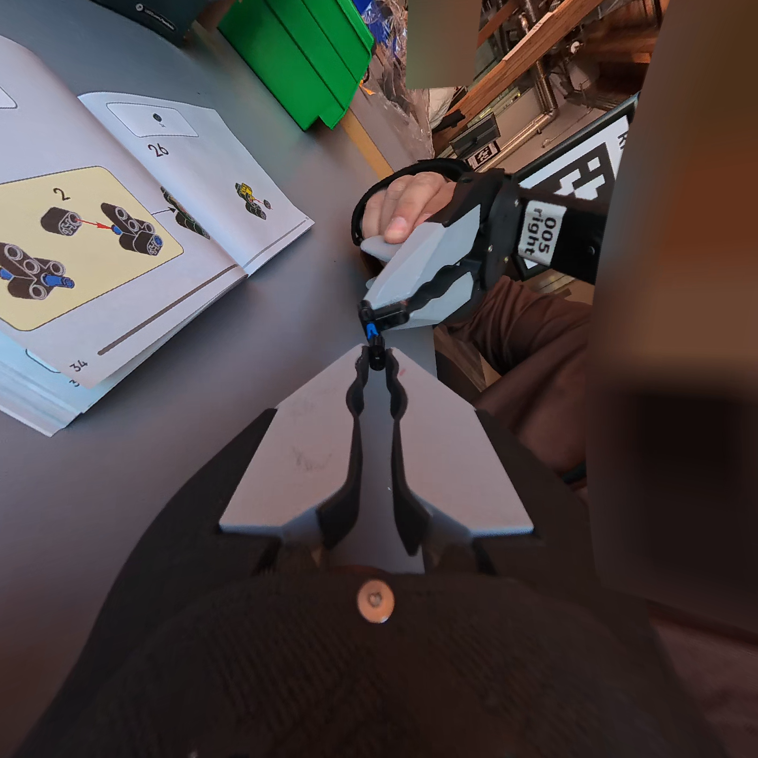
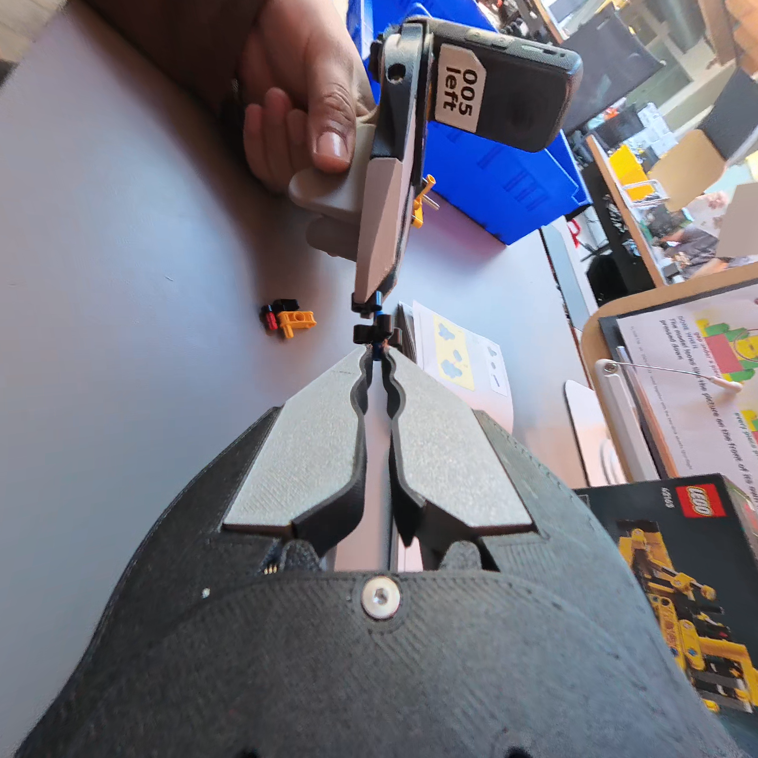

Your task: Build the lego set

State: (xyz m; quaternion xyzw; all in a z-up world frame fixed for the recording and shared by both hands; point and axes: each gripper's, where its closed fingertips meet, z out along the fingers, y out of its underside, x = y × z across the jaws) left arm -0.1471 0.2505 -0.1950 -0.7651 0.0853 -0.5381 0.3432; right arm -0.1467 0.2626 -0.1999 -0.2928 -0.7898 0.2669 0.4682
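Closest to my left camera, the left gripper (image 1: 375, 361) is pinched narrow on a small black connector (image 1: 375, 357), with only its tip showing between the pads. Just past it, a blue pin (image 1: 371, 330) joins that piece to a black beam (image 1: 383, 315) clamped in my right gripper (image 1: 379, 313). How far the pin is seated I cannot tell; the parts are tiny and partly covered by the fingers.

From my right camera the right gripper (image 2: 376, 353) is narrow too, and the black beam (image 2: 374, 333) sits crosswise at its tips, touching the piece at the end of the left gripper (image 2: 366, 304). Both meet above the grey table (image 2: 123, 246).

Only the left view shows the open instruction booklet (image 1: 135, 229) and the green bins (image 1: 303, 61). Only the right view shows a small black, red and orange sub-assembly (image 2: 287, 319) lying on the table, an orange piece (image 2: 420, 201) half hidden behind the left gripper, a blue bin (image 2: 504, 180) and the set's box (image 2: 676, 574), cut off at the edge, with a red logo and a yellow machine pictured.

Both grippers carry white stickers. A blurred mass fills the left view's right side.
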